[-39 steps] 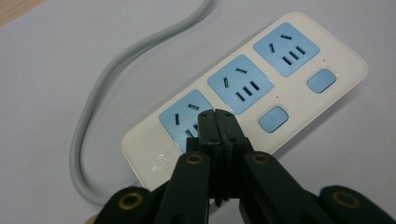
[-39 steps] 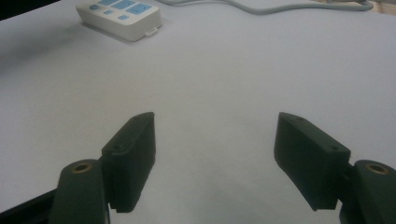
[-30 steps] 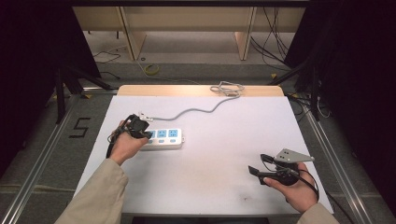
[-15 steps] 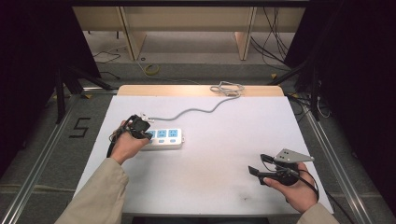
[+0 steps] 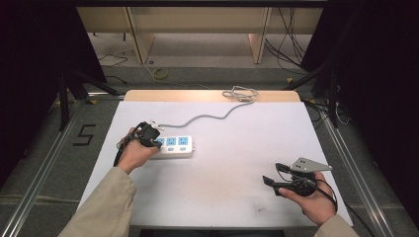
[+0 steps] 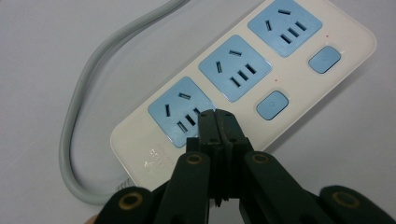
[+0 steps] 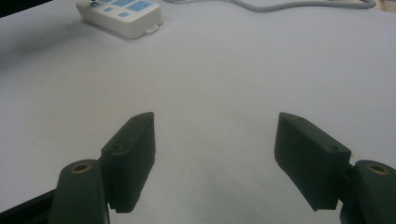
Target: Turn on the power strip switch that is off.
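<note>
A white power strip (image 5: 175,146) with three blue sockets and blue switches lies left of centre on the white table (image 5: 237,163). Its grey cable (image 5: 207,118) runs to the far edge. My left gripper (image 5: 157,143) is shut with nothing between its jaws. In the left gripper view its tips (image 6: 217,116) are at the strip (image 6: 243,70), just beside the nearest socket, where they hide that socket's switch. My right gripper (image 5: 272,173) is at the front right, open and holding nothing. In the right gripper view its jaws (image 7: 215,116) stand wide over bare table, with the strip (image 7: 121,14) far off.
The cable's end lies coiled (image 5: 239,93) on a wooden strip at the table's far edge. Metal frame rails (image 5: 341,153) run along both sides of the table. Shelving and loose floor cables stand beyond the far edge.
</note>
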A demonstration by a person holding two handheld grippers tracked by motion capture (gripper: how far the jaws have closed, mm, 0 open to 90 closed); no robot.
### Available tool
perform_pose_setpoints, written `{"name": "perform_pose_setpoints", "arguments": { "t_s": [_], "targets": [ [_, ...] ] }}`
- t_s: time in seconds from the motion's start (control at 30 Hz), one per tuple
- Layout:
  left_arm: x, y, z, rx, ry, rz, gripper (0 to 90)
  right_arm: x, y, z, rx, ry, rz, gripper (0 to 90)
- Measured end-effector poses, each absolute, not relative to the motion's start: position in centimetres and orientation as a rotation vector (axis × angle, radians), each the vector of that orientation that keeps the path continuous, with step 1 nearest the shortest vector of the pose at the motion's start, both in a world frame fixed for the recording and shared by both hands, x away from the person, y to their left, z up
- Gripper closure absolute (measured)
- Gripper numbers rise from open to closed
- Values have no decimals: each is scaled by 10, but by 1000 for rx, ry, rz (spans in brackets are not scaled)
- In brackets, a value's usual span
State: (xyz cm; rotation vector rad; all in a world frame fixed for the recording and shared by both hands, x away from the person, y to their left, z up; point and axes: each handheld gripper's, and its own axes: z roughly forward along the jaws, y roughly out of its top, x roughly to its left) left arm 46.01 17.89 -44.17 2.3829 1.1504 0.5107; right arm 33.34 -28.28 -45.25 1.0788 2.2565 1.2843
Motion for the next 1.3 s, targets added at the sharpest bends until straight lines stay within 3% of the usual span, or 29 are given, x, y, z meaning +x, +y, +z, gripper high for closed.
{"name": "perform_pose_setpoints", "arguments": {
  "t_s": [1.3],
  "targets": [
    [461,177,-445,2427,1131,509,899,333,-282,-453,1080,2259,1280,296]
  ]
}}
